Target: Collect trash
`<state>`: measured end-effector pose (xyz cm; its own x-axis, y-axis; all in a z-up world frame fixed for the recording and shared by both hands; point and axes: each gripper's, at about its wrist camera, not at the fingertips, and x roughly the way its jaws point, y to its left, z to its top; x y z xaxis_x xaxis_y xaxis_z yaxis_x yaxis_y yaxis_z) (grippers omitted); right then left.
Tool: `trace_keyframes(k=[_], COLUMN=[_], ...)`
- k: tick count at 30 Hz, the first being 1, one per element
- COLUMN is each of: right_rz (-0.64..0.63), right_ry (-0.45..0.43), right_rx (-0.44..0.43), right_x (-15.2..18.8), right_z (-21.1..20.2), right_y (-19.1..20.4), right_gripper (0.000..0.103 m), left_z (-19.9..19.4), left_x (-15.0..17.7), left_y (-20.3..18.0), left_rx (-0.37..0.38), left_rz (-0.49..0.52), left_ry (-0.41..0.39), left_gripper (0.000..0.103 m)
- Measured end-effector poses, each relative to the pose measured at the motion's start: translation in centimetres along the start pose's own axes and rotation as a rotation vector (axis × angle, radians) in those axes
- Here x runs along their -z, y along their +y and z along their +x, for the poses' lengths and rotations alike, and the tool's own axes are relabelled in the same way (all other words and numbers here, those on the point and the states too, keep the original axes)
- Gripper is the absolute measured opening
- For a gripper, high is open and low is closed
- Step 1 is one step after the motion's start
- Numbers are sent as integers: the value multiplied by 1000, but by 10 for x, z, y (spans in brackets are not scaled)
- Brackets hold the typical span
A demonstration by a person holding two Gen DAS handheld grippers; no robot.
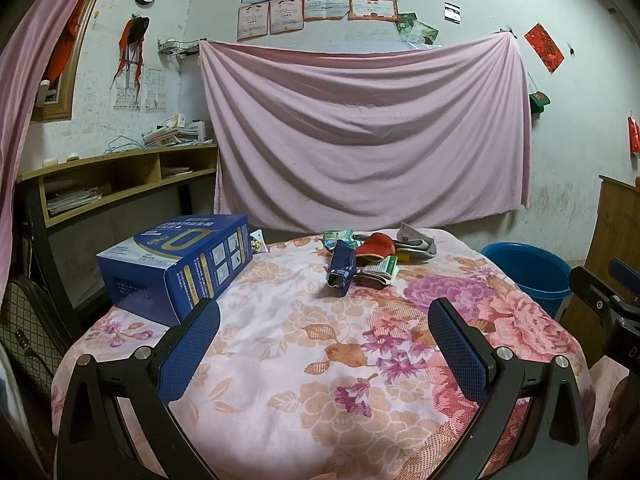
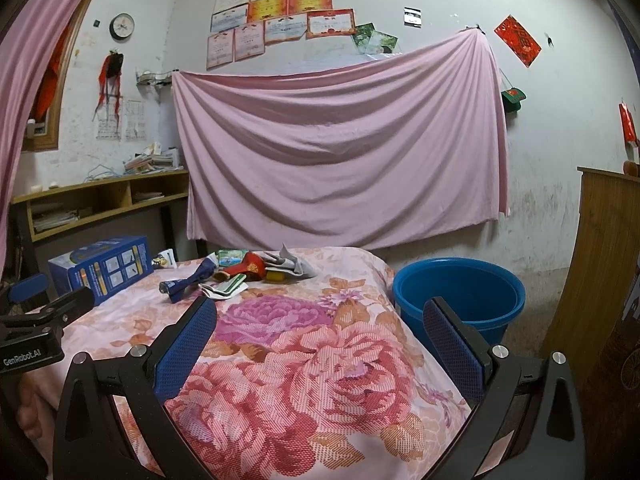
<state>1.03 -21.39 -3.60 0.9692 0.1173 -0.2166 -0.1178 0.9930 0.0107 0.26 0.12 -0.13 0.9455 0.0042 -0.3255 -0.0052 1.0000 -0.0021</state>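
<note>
Trash pile (image 1: 366, 258) mid-frame on floral table (image 1: 288, 360), untouched. Blue bucket (image 2: 460, 296) at right looks empty, beside table. Left gripper (image 1: 324, 344) and right gripper (image 2: 320, 344) both wide open, holding nothing. Collection not yet begun.

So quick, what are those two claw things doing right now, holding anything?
Left gripper: open, holding nothing, above the flowered cloth.
Right gripper: open, holding nothing, near the blue tub.
</note>
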Motion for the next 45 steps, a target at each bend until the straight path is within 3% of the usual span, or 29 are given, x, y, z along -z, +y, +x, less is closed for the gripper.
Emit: trace_keyframes(k=[45], right_rz=[15], right_ry=[19], right_rx=[3], right_x=[2], right_z=[5], right_y=[-2], right_gripper=[103], left_z=[4], left_x=[11], left_y=[2], left_rx=[2], left_rz=[1], left_ry=[6], left_gripper=[102])
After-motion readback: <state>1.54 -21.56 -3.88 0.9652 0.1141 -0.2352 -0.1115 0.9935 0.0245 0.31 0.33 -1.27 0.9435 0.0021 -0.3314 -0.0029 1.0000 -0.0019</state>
